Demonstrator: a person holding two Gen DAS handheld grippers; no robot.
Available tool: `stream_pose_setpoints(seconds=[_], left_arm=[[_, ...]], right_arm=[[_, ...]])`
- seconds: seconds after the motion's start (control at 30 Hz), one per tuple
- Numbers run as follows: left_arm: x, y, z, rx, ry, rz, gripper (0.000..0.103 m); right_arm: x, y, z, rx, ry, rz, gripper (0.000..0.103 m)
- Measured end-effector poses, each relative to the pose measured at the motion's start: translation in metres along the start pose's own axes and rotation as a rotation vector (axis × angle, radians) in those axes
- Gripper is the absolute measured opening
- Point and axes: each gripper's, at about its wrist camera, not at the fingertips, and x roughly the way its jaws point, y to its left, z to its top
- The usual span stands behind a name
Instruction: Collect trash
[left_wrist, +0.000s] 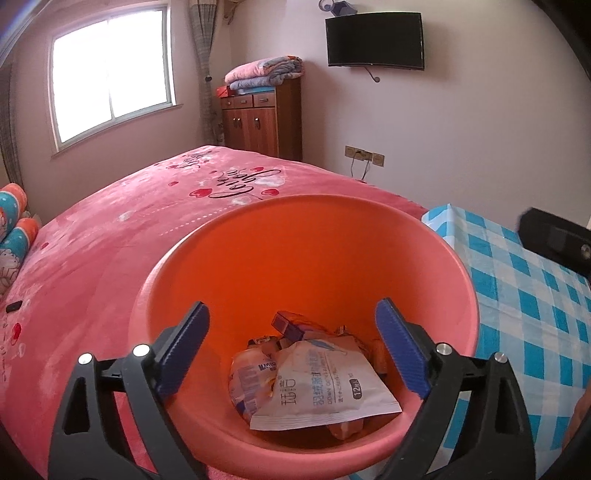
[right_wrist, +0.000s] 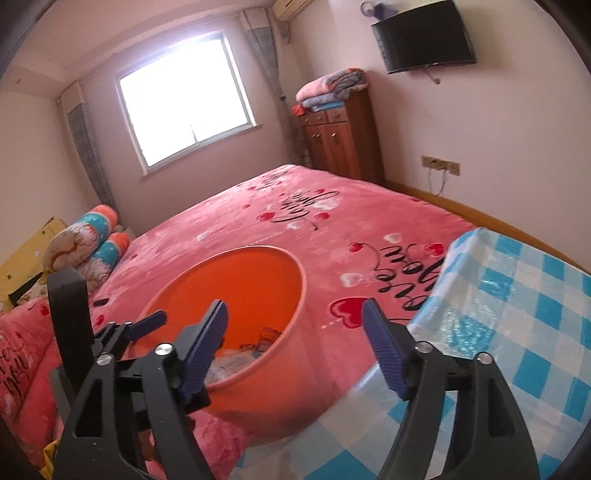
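Observation:
An orange bucket (left_wrist: 295, 251) stands on the pink bed, its rim close under the left wrist camera. Inside lie a white printed packet (left_wrist: 325, 387), a clear plastic wrapper (left_wrist: 245, 380) and a small blue-and-orange box (left_wrist: 288, 325). My left gripper (left_wrist: 291, 306) is open above the bucket's mouth, with nothing between its blue pads. In the right wrist view the same bucket (right_wrist: 280, 387) sits low and left of centre. My right gripper (right_wrist: 295, 304) is open and empty over the bucket's right rim and the blanket.
A blue-and-white checked cloth (left_wrist: 517, 295) covers the surface right of the bucket (right_wrist: 517, 314). The pink blanket (left_wrist: 129, 240) stretches away to the window wall, with rolled pillows (right_wrist: 92, 240) at the left. A wooden cabinet (left_wrist: 262, 118) and a wall television (left_wrist: 375, 40) stand far back.

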Motion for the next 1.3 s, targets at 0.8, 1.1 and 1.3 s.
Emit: stream_pose_setpoints(seconds=[0.8,1.1,1.3], left_arm=[[-0.036,-0.059,0.002,0.116,-0.075,-0.025,0.099],[-0.045,-0.1,-0.004,0.171,-0.082,-0.093,0.099],[-0.047,-0.131,-0.014,0.208,-0.072,-0.136,0.099]], right_arm=[[-0.064,-0.072,-0.06,0.103,-0.049,-0.317,0.093],[-0.104,-0.105,-0.086,0.164,-0.089,-0.427,0.093],[-0.127,-0.123,-0.103,0.172,-0.111,-0.502,0.093]])
